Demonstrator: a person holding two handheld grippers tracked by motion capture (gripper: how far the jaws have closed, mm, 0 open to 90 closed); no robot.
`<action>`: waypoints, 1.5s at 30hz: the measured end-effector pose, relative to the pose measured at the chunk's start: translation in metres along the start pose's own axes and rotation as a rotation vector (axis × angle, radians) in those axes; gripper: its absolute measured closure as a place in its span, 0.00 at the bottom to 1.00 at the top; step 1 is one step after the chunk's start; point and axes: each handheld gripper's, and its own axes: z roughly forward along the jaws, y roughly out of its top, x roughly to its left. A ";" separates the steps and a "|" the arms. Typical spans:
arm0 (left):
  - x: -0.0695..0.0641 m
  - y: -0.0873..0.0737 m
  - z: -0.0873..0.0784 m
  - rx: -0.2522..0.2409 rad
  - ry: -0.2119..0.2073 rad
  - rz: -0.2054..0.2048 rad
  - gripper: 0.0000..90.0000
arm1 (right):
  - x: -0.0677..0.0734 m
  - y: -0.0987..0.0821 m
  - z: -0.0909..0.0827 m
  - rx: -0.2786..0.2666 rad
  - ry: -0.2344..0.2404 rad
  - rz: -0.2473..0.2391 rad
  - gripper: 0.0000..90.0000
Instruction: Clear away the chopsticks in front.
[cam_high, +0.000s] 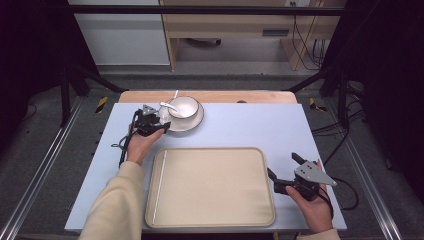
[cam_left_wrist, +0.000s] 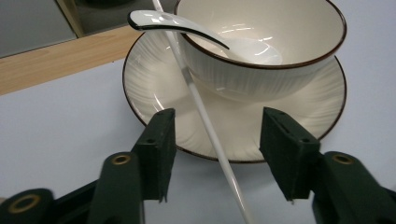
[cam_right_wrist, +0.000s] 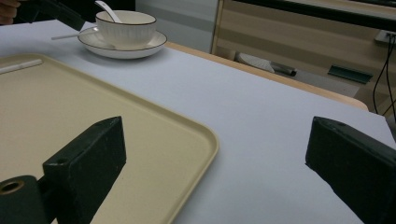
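Fingers (cam_left_wrist: 156, 149) of the left gripper (cam_left_wrist: 215, 154) stand apart, straddling a white chopstick (cam_left_wrist: 205, 116) without pinching it. That chopstick leans across the near rim of the plate (cam_left_wrist: 154, 84), beside the bowl (cam_left_wrist: 261, 51) that holds a spoon (cam_left_wrist: 187, 28). Beyond the tray (cam_high: 210, 185), well away from the plate, the right gripper (cam_high: 285, 172) gapes wide, holding nothing.

Grey floor (cam_high: 240, 75) seen beyond table; light wooden cabinet (cam_high: 235, 25) set against back wall, white panel (cam_high: 120, 37) beside it, black cables (cam_high: 305, 45) hung at right.
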 end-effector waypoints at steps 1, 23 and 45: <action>0.000 0.000 0.002 0.006 0.007 -0.003 0.54 | 0.000 0.000 0.000 0.000 0.000 -0.001 0.06; -0.009 0.004 0.026 0.068 0.066 -0.057 0.84 | 0.001 -0.001 0.001 0.011 0.012 0.003 0.06; -0.002 0.010 0.012 0.051 0.181 -0.214 0.95 | -0.001 -0.002 0.000 0.015 0.007 0.007 0.06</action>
